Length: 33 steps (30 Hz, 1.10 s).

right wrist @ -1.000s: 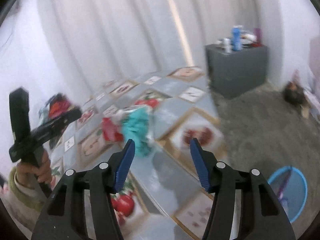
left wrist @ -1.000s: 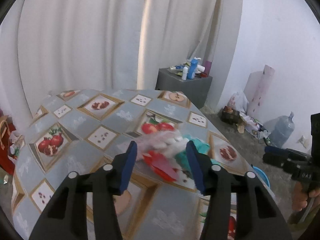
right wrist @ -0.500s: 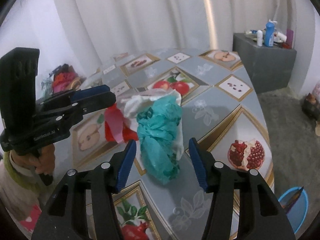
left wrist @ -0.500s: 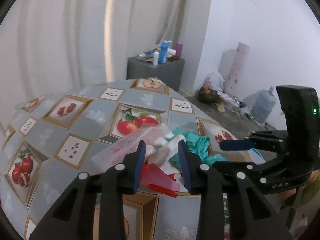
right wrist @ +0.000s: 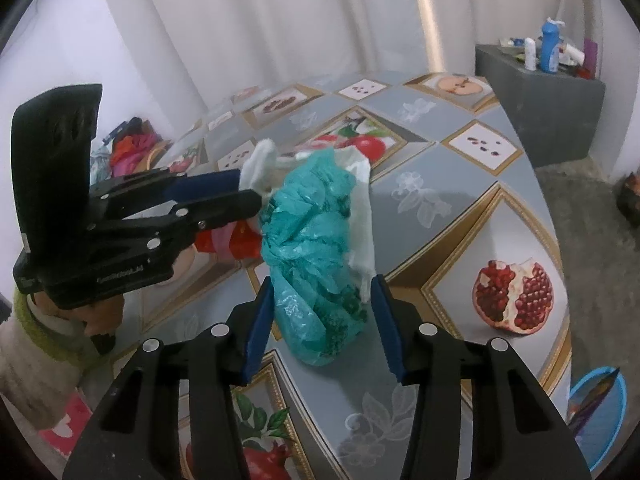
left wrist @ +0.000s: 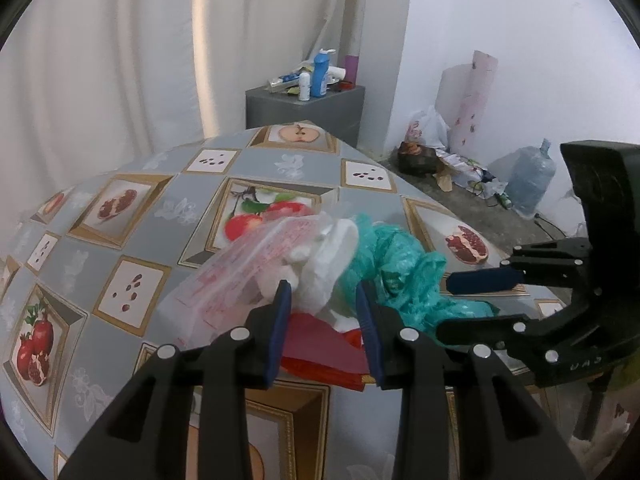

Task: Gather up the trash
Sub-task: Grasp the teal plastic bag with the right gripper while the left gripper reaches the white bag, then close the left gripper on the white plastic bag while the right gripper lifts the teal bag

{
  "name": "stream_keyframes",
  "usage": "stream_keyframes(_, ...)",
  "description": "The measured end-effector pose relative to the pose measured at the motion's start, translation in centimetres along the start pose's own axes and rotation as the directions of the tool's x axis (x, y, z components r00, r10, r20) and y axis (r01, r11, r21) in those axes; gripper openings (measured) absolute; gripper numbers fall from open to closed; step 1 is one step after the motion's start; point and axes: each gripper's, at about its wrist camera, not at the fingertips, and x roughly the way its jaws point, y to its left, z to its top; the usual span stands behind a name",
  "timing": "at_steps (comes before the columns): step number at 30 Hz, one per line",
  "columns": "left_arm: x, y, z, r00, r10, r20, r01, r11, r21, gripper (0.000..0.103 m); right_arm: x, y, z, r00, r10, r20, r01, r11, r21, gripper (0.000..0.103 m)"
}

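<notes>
White curtains (left wrist: pixel 120 72) hang behind a table (left wrist: pixel 100 240) covered in a grey cloth printed with fruit pictures. Most of that cloth lies bare on the left, from the near edge up to the curtain.

Near the table's right side sits the trash: a clear printed bag (left wrist: pixel 244 268) on the left, white tissue (left wrist: pixel 324 256) in the middle, red wrappers (left wrist: pixel 320 344) below it, and a crumpled teal bag (right wrist: pixel 316 248) on the right.

From the left wrist view, the left gripper (left wrist: pixel 324 320) has its jaws closing around the white tissue, above the red wrappers; whether the pads press it yet I cannot tell. A hand (right wrist: pixel 96 316) in a pale sleeve holds its handle.

Farther right, the right gripper (right wrist: pixel 320 320) straddles the near end of the teal bag, jaws closing, with the left pad at the plastic and a small gap showing at the right pad.

Right of the teal bag the cloth runs bare, past a pomegranate print, to the table's curved edge. Beyond that edge lies open grey floor, with a blue basin (right wrist: pixel 596 408) just below the rim, a grey cabinet (right wrist: pixel 540 104) carrying bottles against the far wall, and a water jug (left wrist: pixel 528 184) among clutter in the corner.
</notes>
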Motion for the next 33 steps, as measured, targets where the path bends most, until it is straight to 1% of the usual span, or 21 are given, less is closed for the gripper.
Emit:
stream_keyframes(3, 0.4, 0.3, -0.1, 1.000, 0.019, -0.017, -0.019, 1.000, -0.014, 0.013, 0.1, -0.1, 0.0, 1.000, 0.008, -0.005, -0.007, 1.000, 0.007, 0.043)
stream_keyframes(4, 0.5, 0.5, -0.1, 1.000, 0.019, -0.020, -0.019, 1.000, -0.024, 0.011, 0.1, -0.1, 0.0, 1.000, 0.010, -0.005, -0.010, 1.000, 0.009, 0.042)
stream_keyframes(5, 0.5, 0.7, -0.2, 1.000, 0.016, -0.022, -0.017, 0.999, -0.037, 0.006, 0.1, -0.2, 0.0, 1.000, 0.012, -0.006, -0.012, 1.000, 0.012, 0.042)
stream_keyframes(6, 0.5, 0.9, -0.2, 1.000, 0.016, -0.023, -0.017, 0.999, -0.050, 0.005, 0.1, -0.2, 0.0, 1.000, 0.013, -0.007, -0.013, 1.000, 0.014, 0.042)
stream_keyframes(8, 0.5, 1.2, -0.3, 1.000, 0.017, -0.021, -0.018, 0.997, -0.068, 0.004, 0.0, -0.1, 0.0, 1.000, 0.014, -0.007, -0.013, 1.000, 0.014, 0.040)
stream_keyframes(11, 0.4, 1.4, -0.3, 1.000, 0.019, -0.015, -0.020, 0.997, -0.080, 0.003, -0.1, 0.0, 0.0, 1.000, 0.015, -0.004, -0.015, 1.000, 0.015, 0.035)
stream_keyframes(15, -0.2, 1.4, -0.2, 1.000, 0.021, 0.003, -0.021, 0.995, -0.098, 0.003, -0.4, 0.2, 0.1, 1.000, 0.016, 0.005, -0.016, 1.000, 0.017, 0.023)
stream_keyframes(20, -1.1, 1.6, 0.0, 0.999, 0.021, 0.029, -0.018, 0.993, -0.119, 0.003, -0.9, 0.5, 0.1, 1.000, 0.007, 0.016, -0.007, 1.000, 0.011, 0.021)
stream_keyframes(25, -2.4, 1.4, 0.1, 0.998, 0.021, 0.057, -0.014, 0.992, -0.126, 0.002, -2.1, 0.8, 0.0, 0.999, 0.001, 0.044, -0.002, 1.000, 0.013, 0.019)
stream_keyframes(33, -5.3, 0.5, 1.0, 0.990, 0.012, 0.137, 0.004, 0.993, -0.119, 0.003, -4.4, 1.2, 0.0, 0.995, -0.011, 0.094, 0.009, 1.000, 0.019, 0.019)
